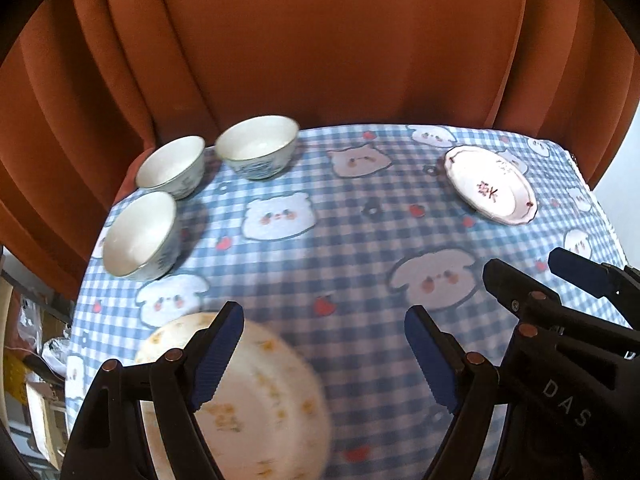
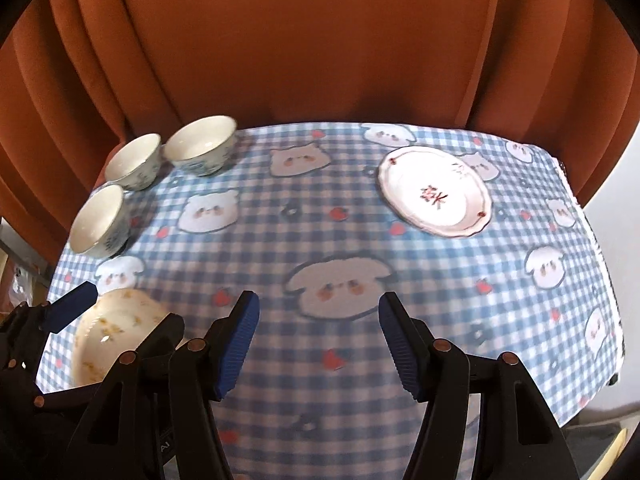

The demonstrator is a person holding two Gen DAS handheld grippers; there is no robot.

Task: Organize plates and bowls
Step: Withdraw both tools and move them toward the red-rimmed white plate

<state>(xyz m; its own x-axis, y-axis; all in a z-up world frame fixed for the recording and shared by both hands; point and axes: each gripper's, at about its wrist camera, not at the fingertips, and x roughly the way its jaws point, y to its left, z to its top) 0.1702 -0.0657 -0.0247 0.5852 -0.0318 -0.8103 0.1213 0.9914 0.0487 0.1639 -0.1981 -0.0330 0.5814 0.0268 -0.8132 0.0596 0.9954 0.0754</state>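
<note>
Three white bowls with blue patterns (image 1: 140, 236) (image 1: 172, 166) (image 1: 258, 146) stand apart at the table's far left. A pink-white scalloped plate (image 1: 490, 184) with red characters lies at the far right. A cream plate with yellow flowers (image 1: 260, 392) lies at the near left, partly under my left gripper (image 1: 322, 320), which hangs open above the cloth with nothing between its fingers. My right gripper (image 2: 320, 304) is open too, over bare cloth to the right of the cream plate (image 2: 116, 332), and holds nothing. The right wrist view also shows the bowls (image 2: 98, 220) and the scalloped plate (image 2: 434, 190).
A blue-and-white checked tablecloth (image 2: 460, 300) with cartoon animals covers the table. An orange curtain (image 1: 320, 40) hangs close behind its far edge. The cloth's right edge (image 2: 600, 280) drops off. Clutter (image 1: 36, 340) lies below the table's left side.
</note>
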